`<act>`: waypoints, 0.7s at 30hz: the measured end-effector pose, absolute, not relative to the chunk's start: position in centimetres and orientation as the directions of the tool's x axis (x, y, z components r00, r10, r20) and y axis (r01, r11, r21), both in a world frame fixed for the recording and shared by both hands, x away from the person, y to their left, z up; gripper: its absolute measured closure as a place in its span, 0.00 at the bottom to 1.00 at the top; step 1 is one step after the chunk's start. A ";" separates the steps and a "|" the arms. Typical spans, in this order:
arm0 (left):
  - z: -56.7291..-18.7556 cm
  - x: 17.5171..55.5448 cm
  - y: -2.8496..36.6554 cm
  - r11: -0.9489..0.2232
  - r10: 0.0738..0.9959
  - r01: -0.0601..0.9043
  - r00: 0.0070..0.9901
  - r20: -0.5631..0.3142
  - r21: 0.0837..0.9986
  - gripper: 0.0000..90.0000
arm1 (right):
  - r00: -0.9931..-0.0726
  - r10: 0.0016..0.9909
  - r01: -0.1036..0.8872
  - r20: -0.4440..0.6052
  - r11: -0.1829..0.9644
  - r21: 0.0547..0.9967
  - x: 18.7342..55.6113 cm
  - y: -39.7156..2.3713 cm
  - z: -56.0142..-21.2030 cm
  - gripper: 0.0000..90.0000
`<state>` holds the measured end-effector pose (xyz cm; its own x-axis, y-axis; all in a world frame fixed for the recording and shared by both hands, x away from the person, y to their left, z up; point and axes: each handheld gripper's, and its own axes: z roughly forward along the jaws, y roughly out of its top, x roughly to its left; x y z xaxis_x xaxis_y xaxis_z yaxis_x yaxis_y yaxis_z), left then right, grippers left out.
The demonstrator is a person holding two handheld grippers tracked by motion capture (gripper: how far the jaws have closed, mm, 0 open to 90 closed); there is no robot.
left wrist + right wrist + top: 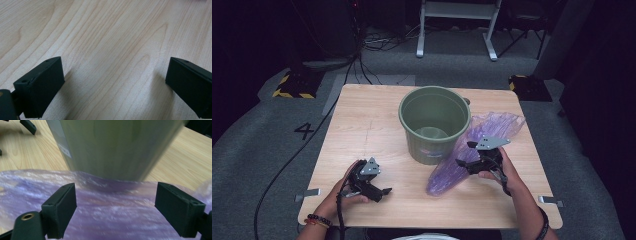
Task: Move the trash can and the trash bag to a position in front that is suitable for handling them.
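High view: purple plastic bag (472,150) lies flat on the wooden table (362,130), just right of the green bucket (434,122) and touching its base. Long axis runs diagonally, from the near end by the table's middle front up to the far right, where the bag fans wider past the bucket's rim. Narrow end points toward the person; broad end points away and right.

Right gripper (469,154) hangs over the bag's middle stretch, held in the right hand (502,172). Right gripper view: jaws spread wide, nothing between them, purple film (112,212) directly below and ahead, bucket wall (112,147) rising just beyond it. Jaws sit across the bag, so closing would gather film across its width. Cannot tell whether the tips touch the plastic yet.

Left gripper (384,192) rests low near the front left of the table, well apart from the bag, with the bucket farther off. Left gripper view: jaws spread, bare wood grain (112,50) between them, holding nothing.

Judgement: the right gripper is the nearer by far, and the coming move looks like a pinch on the bag's mid-section. The bucket wall stands close behind the bag, leaving little room on that side. Thin film lying flat may slip out of a shallow pinch.
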<state>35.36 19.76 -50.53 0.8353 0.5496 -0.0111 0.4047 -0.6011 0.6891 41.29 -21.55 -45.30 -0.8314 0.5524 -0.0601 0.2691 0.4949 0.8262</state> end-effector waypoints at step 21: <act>-50.5 35.4 19.8 -0.601 0.550 0.405 0.835 -0.011 0.689 0.02 | -0.871 0.480 0.200 -0.100 0.534 0.821 41.1 -18.2 -44.6 0.18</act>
